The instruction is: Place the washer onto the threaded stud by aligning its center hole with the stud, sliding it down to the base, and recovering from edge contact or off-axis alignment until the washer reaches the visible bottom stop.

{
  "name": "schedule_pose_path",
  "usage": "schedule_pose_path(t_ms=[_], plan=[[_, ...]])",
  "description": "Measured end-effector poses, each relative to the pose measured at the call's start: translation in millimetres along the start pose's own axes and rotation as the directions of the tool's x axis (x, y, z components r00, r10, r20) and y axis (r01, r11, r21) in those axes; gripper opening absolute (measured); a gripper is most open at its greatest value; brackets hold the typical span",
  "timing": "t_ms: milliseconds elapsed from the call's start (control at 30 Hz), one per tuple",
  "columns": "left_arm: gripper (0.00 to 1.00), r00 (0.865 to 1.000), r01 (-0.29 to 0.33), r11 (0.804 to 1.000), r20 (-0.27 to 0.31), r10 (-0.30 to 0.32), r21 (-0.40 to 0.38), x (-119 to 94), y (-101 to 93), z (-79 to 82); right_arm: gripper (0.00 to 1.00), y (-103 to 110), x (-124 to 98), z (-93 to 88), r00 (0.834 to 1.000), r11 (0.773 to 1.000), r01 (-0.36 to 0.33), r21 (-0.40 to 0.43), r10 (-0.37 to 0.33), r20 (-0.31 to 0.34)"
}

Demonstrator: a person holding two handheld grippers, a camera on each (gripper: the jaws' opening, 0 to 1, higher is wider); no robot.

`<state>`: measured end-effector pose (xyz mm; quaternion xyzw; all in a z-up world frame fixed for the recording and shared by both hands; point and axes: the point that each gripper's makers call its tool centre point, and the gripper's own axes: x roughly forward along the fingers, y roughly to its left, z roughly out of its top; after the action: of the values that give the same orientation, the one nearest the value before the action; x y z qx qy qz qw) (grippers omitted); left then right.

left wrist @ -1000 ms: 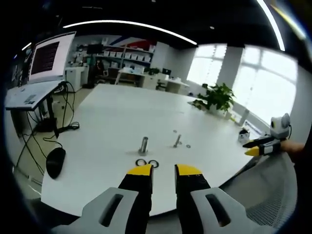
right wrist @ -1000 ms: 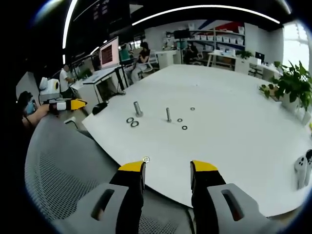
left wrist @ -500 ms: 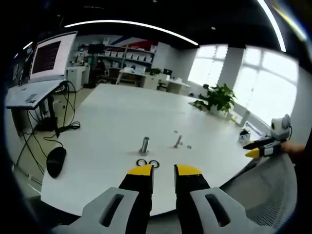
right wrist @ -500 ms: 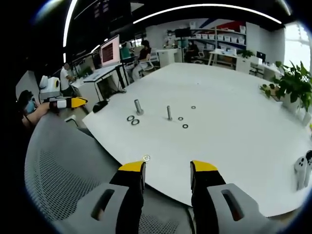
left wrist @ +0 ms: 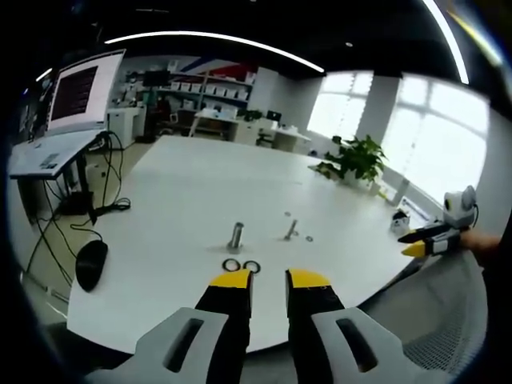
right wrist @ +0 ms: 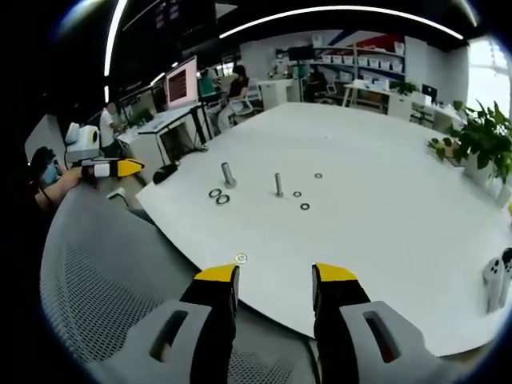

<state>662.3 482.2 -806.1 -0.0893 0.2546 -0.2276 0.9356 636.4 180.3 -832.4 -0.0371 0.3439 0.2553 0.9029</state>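
Two washers (left wrist: 242, 266) lie flat at frame centre on the white table (left wrist: 184, 208), just before a stud (left wrist: 236, 235). Left gripper (left wrist: 268, 279) and right gripper (right wrist: 274, 274) hold nothing, jaws apart. Thin, light, slippery; likely pinch the rim.

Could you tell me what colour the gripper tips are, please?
Yellow tips, clearest in the right gripper view.

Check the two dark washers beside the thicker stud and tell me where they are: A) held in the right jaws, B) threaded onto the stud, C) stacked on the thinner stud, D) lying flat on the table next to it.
D: the two dark washers lie flat on the white table just beside the thicker stud, whose shaft stands bare.
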Motion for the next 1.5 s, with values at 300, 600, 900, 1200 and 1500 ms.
schedule_pose_path(t_ms=[300,600,900,1200,1500], plan=[[0.12,1.0,0.004,1.0,-0.026,-0.003,0.01,0.9,-0.6,-4.0,0.39,-0.3,0.2,-1.3,1.0,1.0,0.001,0.001,-0.001,-0.007],[0.12,1.0,0.021,1.0,-0.023,-0.021,0.008,0.7,-3.8,-3.6,0.38,-2.1,0.1,-2.2,1.0,1.0,0.009,0.011,-0.009,-0.009],[0.12,0.999,0.048,0.999,-0.022,-0.047,0.01,1.1,-8.5,-3.2,0.37,-3.0,0.2,-3.8,1.0,0.999,0.012,0.038,-0.011,-0.012],[0.11,0.999,0.045,0.999,-0.031,-0.045,0.015,1.1,-8.2,-4.5,0.35,-0.2,2.0,-9.3,0.999,0.999,-0.003,0.036,0.005,-0.047],[0.11,0.999,0.043,0.999,-0.017,-0.043,0.004,0.9,-7.4,-2.3,0.34,1.8,2.2,-9.6,0.999,0.999,-0.014,0.032,0.016,-0.049]])
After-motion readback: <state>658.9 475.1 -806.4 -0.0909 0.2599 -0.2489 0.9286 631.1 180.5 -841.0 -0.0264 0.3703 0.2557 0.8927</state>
